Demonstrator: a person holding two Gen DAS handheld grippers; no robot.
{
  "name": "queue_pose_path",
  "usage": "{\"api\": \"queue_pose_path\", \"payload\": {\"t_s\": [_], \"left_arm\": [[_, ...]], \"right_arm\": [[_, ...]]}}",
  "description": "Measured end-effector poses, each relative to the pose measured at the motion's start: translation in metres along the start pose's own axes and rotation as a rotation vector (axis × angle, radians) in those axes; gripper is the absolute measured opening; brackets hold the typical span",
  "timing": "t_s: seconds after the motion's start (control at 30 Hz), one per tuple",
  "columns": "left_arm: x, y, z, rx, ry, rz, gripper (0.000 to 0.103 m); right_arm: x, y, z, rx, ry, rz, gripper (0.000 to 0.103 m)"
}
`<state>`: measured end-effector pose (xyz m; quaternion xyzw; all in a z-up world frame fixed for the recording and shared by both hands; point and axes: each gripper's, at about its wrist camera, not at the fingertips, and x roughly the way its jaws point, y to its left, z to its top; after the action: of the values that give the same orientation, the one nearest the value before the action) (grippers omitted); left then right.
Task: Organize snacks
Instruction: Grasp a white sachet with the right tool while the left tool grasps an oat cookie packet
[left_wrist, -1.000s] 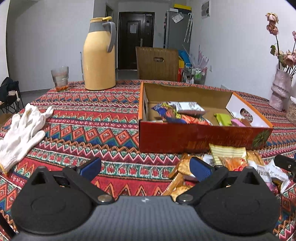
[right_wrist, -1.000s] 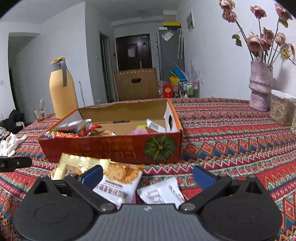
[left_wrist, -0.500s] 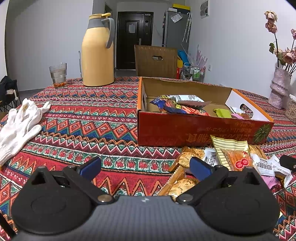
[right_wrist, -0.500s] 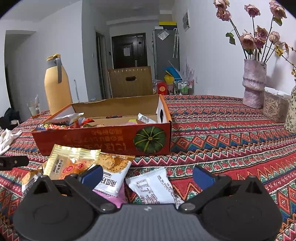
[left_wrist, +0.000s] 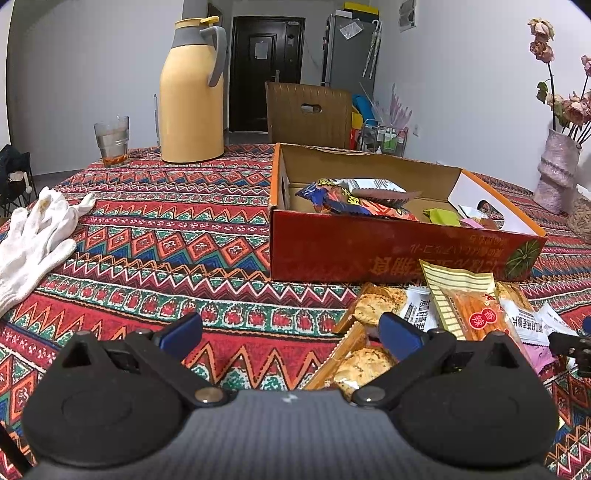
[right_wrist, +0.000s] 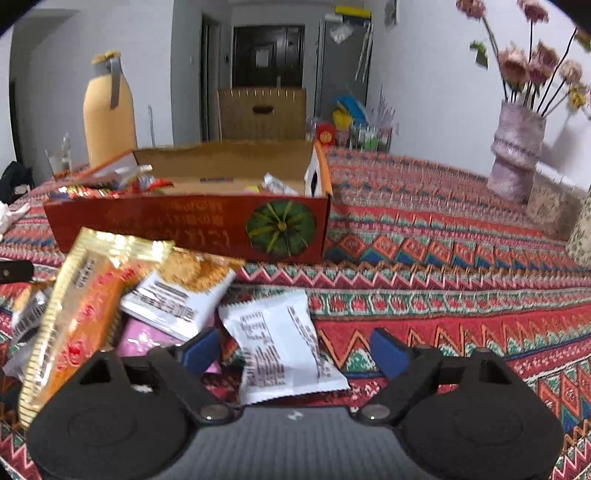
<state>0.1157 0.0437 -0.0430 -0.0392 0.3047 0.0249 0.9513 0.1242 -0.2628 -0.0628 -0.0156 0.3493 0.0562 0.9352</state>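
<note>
A red cardboard box (left_wrist: 369, 251) (right_wrist: 166, 225) lies open on the patterned tablecloth with several snack packets inside. In front of it lies a pile of loose snacks: a gold striped packet (left_wrist: 465, 302) (right_wrist: 85, 302), biscuit packets (left_wrist: 373, 302) and a white packet (right_wrist: 280, 343). My right gripper (right_wrist: 295, 350) points down at the pile. Its jaws are closing with the white packet between them, and the pads stand apart from it. My left gripper (left_wrist: 291, 332) is open over the cloth at the pile's left edge and holds nothing.
A yellow thermos (left_wrist: 192, 96) and a glass (left_wrist: 110, 140) stand at the far left. A white glove (left_wrist: 33, 236) lies at the left edge. A vase of dried flowers (right_wrist: 513, 147) and a woven container (right_wrist: 550, 206) stand at the right.
My right gripper has tipped down and come closer to the pile, and its jaws have narrowed around the white packet. My left gripper has hardly moved.
</note>
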Motion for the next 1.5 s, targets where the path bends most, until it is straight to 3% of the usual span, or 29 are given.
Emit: {"api": "queue_pose_path", "payload": {"t_s": [0.17,0.27,0.37,0.7,1.0,1.27,1.5], "left_arm": [[0.002,-0.001,-0.001,0.002,0.010,0.000,0.103],[0.003,-0.001,-0.001,0.002,0.015,-0.002,0.103],[0.003,-0.001,-0.001,0.000,0.017,0.000,0.103],[0.001,-0.002,0.000,0.008,0.024,0.007,0.103],[-0.004,-0.021,-0.002,0.111,0.090,-0.076,0.103],[0.000,-0.043,-0.004,0.197,0.121,-0.089,0.103],[0.018,-0.041,-0.003,0.151,0.183,-0.088,0.103]], "right_arm": [[0.008,-0.001,-0.003,0.027,0.015,0.021,0.067],[0.005,0.001,-0.005,0.019,0.001,0.034,0.045],[0.001,0.004,-0.009,0.013,-0.014,0.031,0.041],[-0.029,0.003,-0.007,0.126,-0.187,0.003,0.040],[-0.037,-0.004,-0.013,0.150,-0.207,0.027,0.040],[-0.039,-0.009,-0.017,0.171,-0.212,0.043,0.040],[-0.039,-0.014,-0.022,0.187,-0.209,0.053,0.040]]}}
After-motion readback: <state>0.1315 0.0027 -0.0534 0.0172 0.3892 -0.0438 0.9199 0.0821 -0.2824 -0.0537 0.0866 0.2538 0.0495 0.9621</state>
